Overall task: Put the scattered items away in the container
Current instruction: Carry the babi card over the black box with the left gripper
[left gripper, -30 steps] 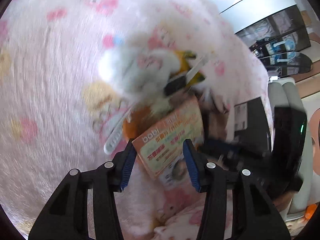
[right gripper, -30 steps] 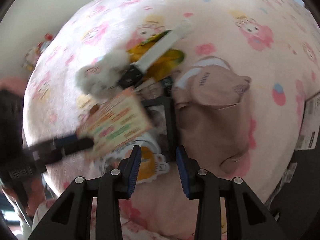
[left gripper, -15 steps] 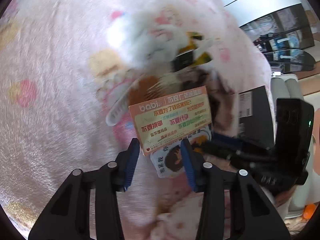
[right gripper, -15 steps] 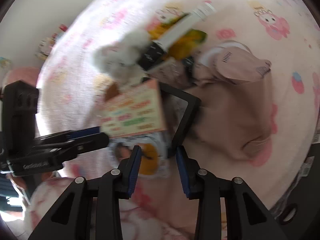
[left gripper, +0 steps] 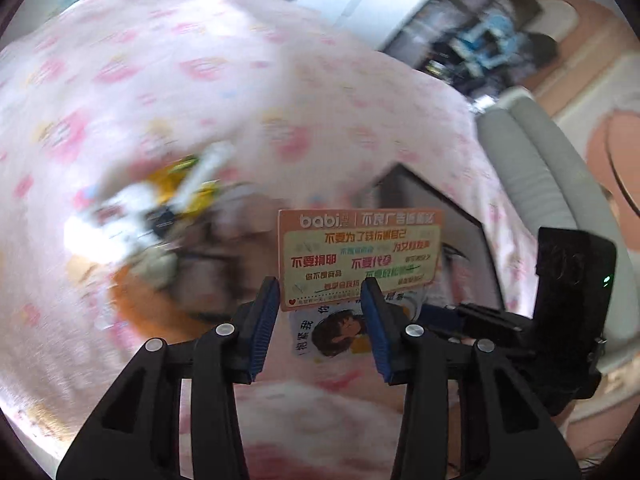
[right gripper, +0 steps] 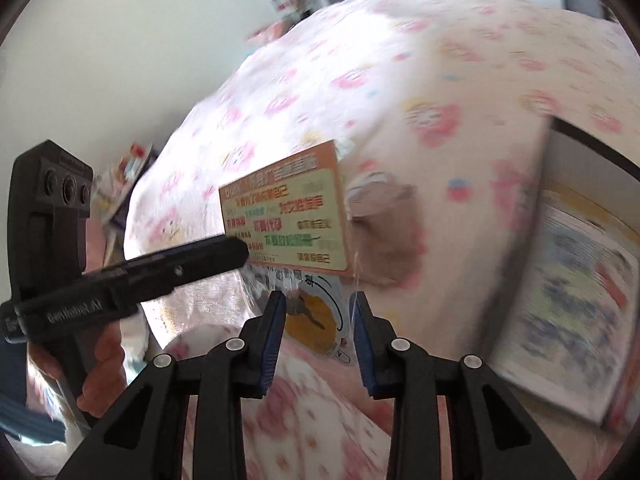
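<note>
My left gripper [left gripper: 320,292] is shut on an orange and green card [left gripper: 360,258] and holds it upright above the pink blanket [left gripper: 200,80]. The same card [right gripper: 284,220] shows in the right wrist view, pinched by the left gripper's fingers [right gripper: 208,256]. My right gripper [right gripper: 318,308] is shut on a white sticker card with a cartoon figure [right gripper: 316,320], which also shows in the left wrist view [left gripper: 340,328]. A blurred pile of items [left gripper: 172,216] lies on the blanket at left. A black box [left gripper: 432,208] stands behind the card.
A tan cloth pouch [right gripper: 384,232] lies on the blanket behind the cards. A colourful printed book or box [right gripper: 568,288] sits at the right of the right wrist view. A grey chair back [left gripper: 540,168] and shelves stand beyond the bed.
Both grippers have lifted away from the pile with their cards. The views have swung up and right, and the pile has dropped to the left. The left jaws have closed in on the card.
</note>
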A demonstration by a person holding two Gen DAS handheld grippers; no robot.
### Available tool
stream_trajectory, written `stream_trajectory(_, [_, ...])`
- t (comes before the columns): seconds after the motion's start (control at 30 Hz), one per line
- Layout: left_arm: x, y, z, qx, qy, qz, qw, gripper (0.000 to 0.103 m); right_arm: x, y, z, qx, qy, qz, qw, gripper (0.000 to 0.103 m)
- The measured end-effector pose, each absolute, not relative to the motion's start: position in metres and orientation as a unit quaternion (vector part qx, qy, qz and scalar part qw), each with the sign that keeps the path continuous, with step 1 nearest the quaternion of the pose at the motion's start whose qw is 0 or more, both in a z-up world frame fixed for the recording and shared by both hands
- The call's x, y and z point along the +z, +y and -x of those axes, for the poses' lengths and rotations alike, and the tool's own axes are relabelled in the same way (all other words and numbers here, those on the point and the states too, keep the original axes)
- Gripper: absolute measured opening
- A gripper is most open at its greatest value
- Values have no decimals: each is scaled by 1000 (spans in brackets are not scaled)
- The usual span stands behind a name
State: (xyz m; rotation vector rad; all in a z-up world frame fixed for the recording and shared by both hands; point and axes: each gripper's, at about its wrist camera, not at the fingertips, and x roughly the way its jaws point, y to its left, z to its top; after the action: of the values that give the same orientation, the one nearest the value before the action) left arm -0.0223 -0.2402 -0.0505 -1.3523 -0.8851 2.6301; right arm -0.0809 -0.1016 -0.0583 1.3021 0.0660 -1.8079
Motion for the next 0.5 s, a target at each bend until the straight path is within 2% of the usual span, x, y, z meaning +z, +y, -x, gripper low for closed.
stream_trajectory(0.2, [-26,-153,91,851,-243,453,109,44,-28,-13,116,-778,26,-503,375,29])
stream_trajectory(0.27, [-26,-119,123,844,-225,468,135,47,-22,16,139,-793,39,-500,347,30])
stream_trajectory(0.37, [-39,-77,164,827,-192,509,143,48,-37,42,170,-795,54,-518,311,30])
stream_trajectory(0.5, [-68,-27,192,809,-130,556,143,48,-84,66,205,-772,63,-573,267,30])
